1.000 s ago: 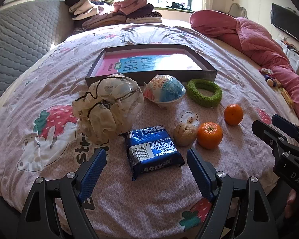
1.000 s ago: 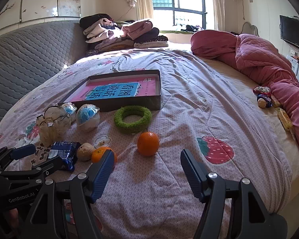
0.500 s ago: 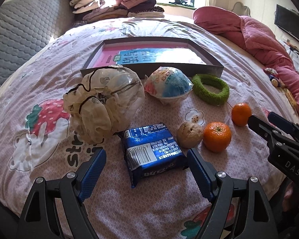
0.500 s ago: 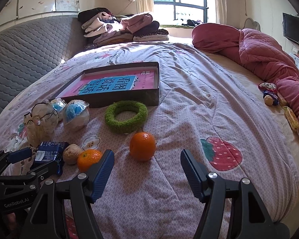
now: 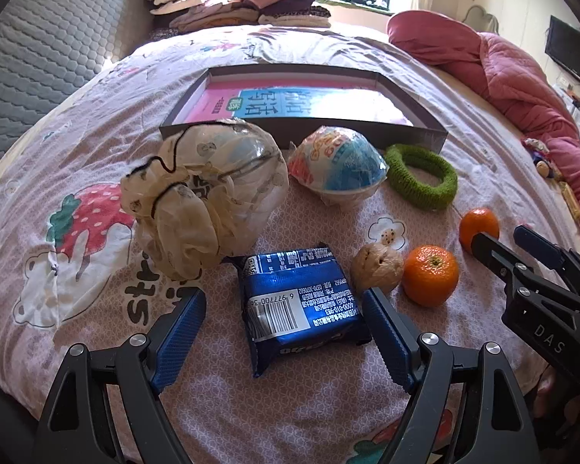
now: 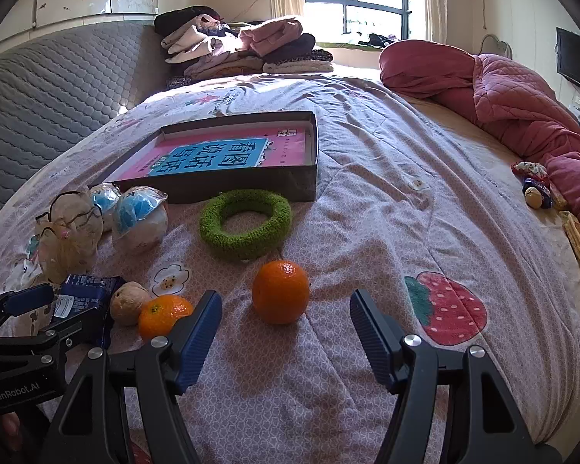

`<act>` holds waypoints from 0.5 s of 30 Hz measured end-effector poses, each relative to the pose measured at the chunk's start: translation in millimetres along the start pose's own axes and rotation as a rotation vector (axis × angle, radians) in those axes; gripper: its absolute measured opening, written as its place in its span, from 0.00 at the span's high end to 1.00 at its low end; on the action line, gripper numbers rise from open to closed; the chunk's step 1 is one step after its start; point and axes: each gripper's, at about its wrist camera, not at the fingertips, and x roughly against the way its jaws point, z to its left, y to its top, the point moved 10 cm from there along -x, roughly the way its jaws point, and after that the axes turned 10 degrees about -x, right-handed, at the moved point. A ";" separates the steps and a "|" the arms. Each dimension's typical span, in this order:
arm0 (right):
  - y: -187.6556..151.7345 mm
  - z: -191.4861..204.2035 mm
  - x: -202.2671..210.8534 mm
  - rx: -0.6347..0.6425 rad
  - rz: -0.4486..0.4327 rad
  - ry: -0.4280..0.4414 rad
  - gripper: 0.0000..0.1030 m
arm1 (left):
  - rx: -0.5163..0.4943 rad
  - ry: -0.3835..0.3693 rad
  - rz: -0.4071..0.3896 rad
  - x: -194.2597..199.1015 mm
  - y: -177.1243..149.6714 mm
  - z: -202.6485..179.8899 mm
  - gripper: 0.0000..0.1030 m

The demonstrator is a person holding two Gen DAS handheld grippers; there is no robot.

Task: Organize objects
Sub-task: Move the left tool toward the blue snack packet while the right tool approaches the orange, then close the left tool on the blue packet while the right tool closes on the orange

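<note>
My left gripper (image 5: pixel 286 319) is open, its fingers either side of a blue snack packet (image 5: pixel 299 301) on the bed. Beside the packet lie a walnut (image 5: pixel 376 267) and an orange (image 5: pixel 430 274). A cream scrunchie bag (image 5: pixel 208 201), a blue-and-white wrapped ball (image 5: pixel 340 166) and a green knitted ring (image 5: pixel 421 176) lie behind. My right gripper (image 6: pixel 286 323) is open, just short of a second orange (image 6: pixel 280 292). A shallow dark box (image 6: pixel 309 181) with a pink and blue sheet inside sits farther back.
The bed's front edge is close under both grippers. A grey quilted headboard (image 6: pixel 58 89) runs along the left. Folded clothes (image 6: pixel 243 46) are stacked at the back. A red quilt (image 6: pixel 522 108) and small toys (image 6: pixel 533 189) lie on the right.
Both grippers have moved forward and lower towards the objects. The left now brackets the blue packet; the right has closed in on the orange. Both stay open.
</note>
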 end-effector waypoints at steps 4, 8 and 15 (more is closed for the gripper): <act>-1.1 -0.8 -5.6 0.003 0.014 0.001 0.34 | -0.002 0.008 0.017 -6.5 -3.0 -2.2 0.19; -1.1 -1.3 -12.6 0.010 0.020 -0.004 0.34 | 0.001 0.008 0.023 -10.3 -4.7 -1.0 0.19; 2.8 -0.4 -19.9 -0.003 0.018 0.018 0.34 | 0.012 -0.015 0.032 -16.2 -6.2 0.1 0.19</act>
